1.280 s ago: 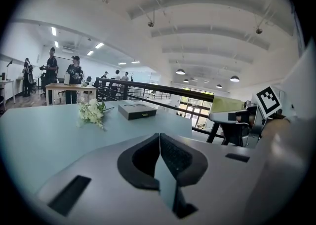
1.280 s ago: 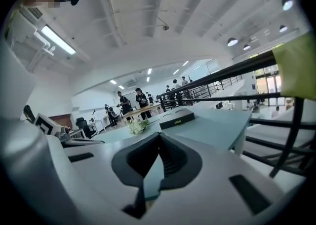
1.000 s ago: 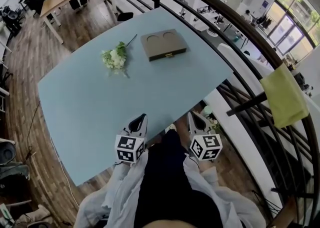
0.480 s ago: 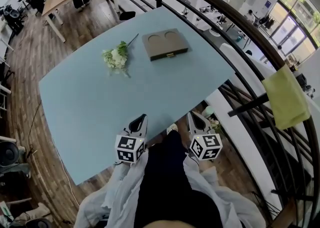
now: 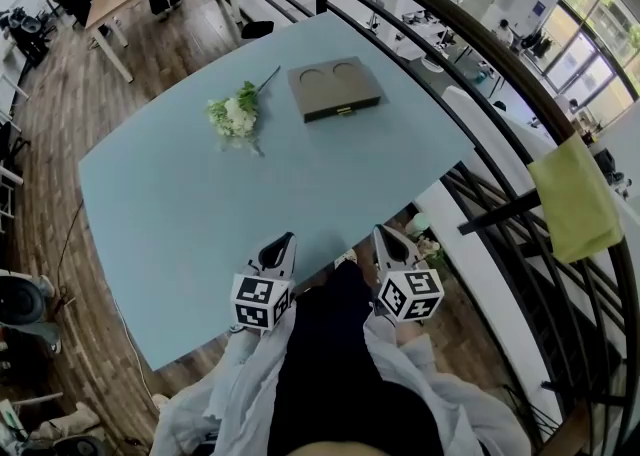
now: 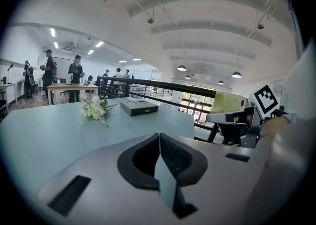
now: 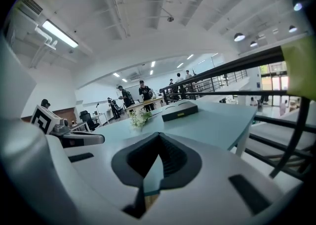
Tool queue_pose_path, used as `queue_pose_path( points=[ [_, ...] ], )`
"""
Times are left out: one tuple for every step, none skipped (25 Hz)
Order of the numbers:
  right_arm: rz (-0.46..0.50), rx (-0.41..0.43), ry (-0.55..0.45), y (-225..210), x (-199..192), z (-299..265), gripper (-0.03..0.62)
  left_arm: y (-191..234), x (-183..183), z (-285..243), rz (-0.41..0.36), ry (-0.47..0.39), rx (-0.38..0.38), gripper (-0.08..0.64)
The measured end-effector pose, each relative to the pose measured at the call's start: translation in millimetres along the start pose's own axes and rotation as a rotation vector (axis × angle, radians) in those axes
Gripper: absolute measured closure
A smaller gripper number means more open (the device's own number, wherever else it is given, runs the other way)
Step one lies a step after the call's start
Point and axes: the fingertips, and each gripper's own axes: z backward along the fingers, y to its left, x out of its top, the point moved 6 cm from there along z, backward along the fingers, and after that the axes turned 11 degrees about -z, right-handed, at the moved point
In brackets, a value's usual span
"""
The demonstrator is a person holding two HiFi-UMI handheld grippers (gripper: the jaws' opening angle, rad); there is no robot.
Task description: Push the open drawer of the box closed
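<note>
**Head view:** set against the pictures of the past second, almost nothing is changed. The left gripper (image 5: 284,238) and the right gripper (image 5: 386,232) are kept side by side over the near edge of the pale blue table (image 5: 180,204), and only the framing is slightly shifted. The flat grey-brown box (image 5: 334,87) with two round recesses in its top is seen well ahead of both grippers. Its drawer (image 5: 343,111), marked by a small brass pull, appears flush with the body, so it is judged to lie closed, as the task asks.

**Left gripper view:** the jaws are pressed together with nothing between them. The box is placed far ahead, slightly left, with a bunch of white flowers (image 6: 94,109) further left.

**Right gripper view:** the jaws are likewise closed and empty. The box is seen far ahead and slightly right, well out of contact.
</note>
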Motion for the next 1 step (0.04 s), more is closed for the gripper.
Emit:
queue_pose_path(
  points=[
    [-0.011,0.007,-0.003,0.9,-1.0,-1.6,0.586,1.1,-0.6,0.1,-0.002,0.003,0.000,0.541]
  ],
)
